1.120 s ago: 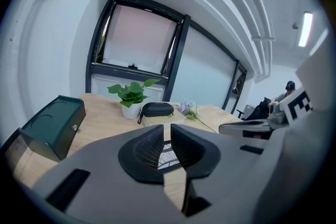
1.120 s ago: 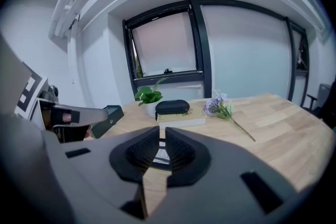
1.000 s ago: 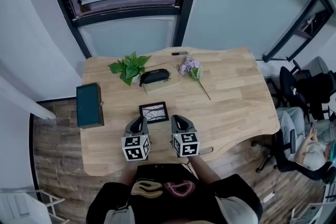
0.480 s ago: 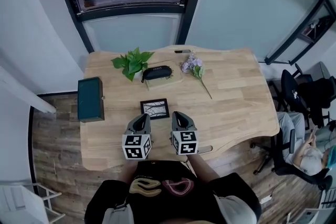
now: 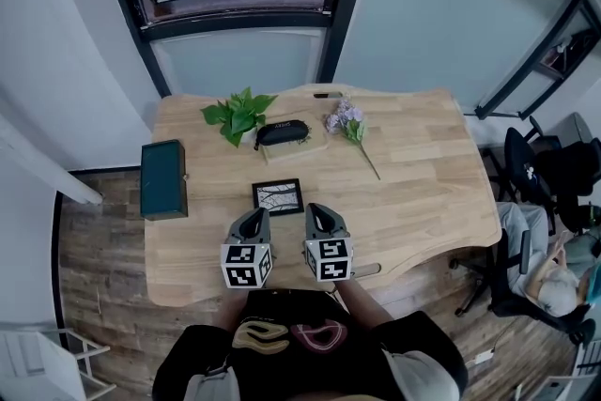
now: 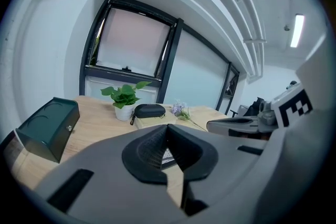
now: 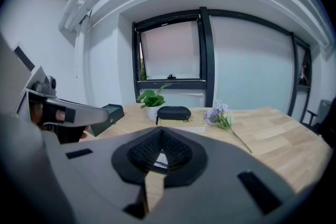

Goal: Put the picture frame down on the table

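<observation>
Two shut and empty: left claw [image 5: 253, 217] and right claw [image 5: 318, 212], side by side near tabletop [image 5: 423, 174] front edge. Picture frame [image 5: 277, 195] flat just beyond both tips.

Soft, cool, even light; shadows faint on the desk [image 5: 423, 164]. A ceiling lamp [image 6: 297, 30] glares at two o'clock. Both gripper views bulge, edges black, close jaws blurred.

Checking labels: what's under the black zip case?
The black oval zip case lies on a flat pale rectangular slab, which rests on the wooden table. Its covered middle is hidden.
</observation>
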`<state>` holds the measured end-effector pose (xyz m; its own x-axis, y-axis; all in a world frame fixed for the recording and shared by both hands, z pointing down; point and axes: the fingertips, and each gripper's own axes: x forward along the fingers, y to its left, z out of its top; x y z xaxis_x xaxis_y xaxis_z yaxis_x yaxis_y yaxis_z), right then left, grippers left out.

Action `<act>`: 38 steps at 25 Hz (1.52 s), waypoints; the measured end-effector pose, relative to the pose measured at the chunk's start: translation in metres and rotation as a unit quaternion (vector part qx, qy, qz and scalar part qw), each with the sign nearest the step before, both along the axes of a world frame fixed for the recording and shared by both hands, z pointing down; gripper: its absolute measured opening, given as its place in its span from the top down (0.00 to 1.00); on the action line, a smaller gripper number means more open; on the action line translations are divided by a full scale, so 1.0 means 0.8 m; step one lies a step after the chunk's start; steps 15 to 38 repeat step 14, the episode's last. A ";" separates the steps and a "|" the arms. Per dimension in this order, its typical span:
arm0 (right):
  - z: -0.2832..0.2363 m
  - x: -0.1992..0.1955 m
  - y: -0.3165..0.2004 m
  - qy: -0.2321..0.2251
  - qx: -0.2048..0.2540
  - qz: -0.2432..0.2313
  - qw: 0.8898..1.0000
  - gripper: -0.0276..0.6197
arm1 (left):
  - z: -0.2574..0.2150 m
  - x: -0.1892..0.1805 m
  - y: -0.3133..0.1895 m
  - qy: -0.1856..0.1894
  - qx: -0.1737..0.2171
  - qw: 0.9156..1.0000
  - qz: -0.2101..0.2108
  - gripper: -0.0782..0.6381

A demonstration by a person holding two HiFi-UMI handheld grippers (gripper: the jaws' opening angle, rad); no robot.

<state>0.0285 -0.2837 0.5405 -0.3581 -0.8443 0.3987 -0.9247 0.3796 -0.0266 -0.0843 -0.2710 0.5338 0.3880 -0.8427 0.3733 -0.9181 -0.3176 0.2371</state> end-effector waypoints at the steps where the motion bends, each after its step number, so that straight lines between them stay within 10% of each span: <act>1: 0.001 0.000 0.001 0.002 0.001 -0.001 1.000 0.94 | 0.001 0.000 0.001 -0.001 -0.002 1.000 0.000 0.87; 38: 0.010 0.002 -0.007 0.009 -0.007 0.001 1.000 0.94 | 0.006 0.004 -0.006 -0.022 0.001 1.000 0.000 0.87</act>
